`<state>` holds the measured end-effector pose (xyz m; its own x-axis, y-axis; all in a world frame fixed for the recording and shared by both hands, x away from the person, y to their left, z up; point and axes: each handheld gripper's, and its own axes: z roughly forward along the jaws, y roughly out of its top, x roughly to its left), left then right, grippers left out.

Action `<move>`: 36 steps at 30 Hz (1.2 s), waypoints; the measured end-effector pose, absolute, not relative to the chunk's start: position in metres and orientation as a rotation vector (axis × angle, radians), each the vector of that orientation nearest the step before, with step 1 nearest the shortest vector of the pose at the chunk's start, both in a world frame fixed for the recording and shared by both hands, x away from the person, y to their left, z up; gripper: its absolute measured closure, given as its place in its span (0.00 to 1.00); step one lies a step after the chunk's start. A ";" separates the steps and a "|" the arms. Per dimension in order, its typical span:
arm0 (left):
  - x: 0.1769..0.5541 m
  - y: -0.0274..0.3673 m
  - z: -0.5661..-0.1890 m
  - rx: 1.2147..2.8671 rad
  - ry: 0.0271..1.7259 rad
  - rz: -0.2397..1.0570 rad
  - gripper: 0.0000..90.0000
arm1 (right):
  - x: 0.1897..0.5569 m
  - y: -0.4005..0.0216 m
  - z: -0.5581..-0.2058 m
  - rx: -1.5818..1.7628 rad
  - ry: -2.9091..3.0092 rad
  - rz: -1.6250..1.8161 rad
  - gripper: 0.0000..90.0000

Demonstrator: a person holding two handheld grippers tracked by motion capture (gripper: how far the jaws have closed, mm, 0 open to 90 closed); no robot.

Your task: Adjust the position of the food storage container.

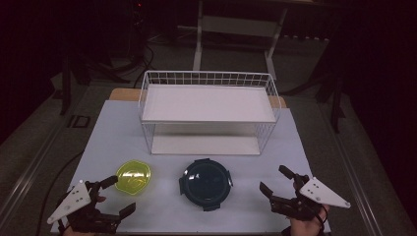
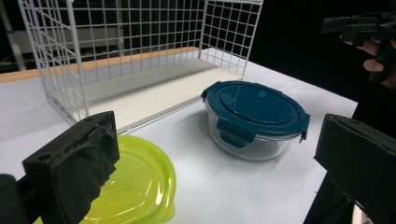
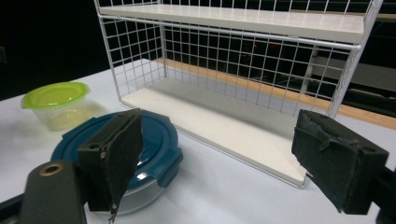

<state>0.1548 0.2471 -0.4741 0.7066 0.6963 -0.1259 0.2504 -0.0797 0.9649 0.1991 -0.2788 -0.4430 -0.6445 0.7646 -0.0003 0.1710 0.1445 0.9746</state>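
White table [image 1: 162, 216]: both the left gripper [image 1: 114, 195] and right gripper [image 1: 276, 183] hold jaws spread, empty; no readable writing.

No readable text, labels or numbers anywhere.

Round container [image 1: 205, 184]: clear glass body under a dark teal-blue lid with clips of the same teal; smaller container [image 1: 134, 177]: translucent yellow-green throughout, lid and tub alike. Wire rack [image 1: 208, 112]: white square-grid mesh with plain white shelf boards, on a pale white-grey table top [image 1: 162, 212] edged at the back by a light wood strip. Left gripper [image 1: 118, 195] and right gripper [image 1: 273, 181]: matte black jaws, each topped by a pale grey three-cornered plate.
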 end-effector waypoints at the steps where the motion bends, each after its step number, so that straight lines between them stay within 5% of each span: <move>1: 0.155 0.246 -0.472 1.649 0.774 0.433 0.00 | 0.199 -0.279 -0.443 0.892 1.919 1.528 0.18; 11: 0.155 0.243 -0.441 1.675 0.740 0.469 0.00 | 0.194 -0.277 -0.438 0.887 1.885 1.535 0.18; 23: 0.181 0.222 -0.429 1.737 0.727 0.350 0.01 | 0.196 -0.277 -0.439 0.887 1.890 1.532 0.18; 36: 0.202 0.177 -0.455 1.896 0.812 0.304 0.55 | 0.198 -0.277 -0.441 0.896 1.905 1.546 0.18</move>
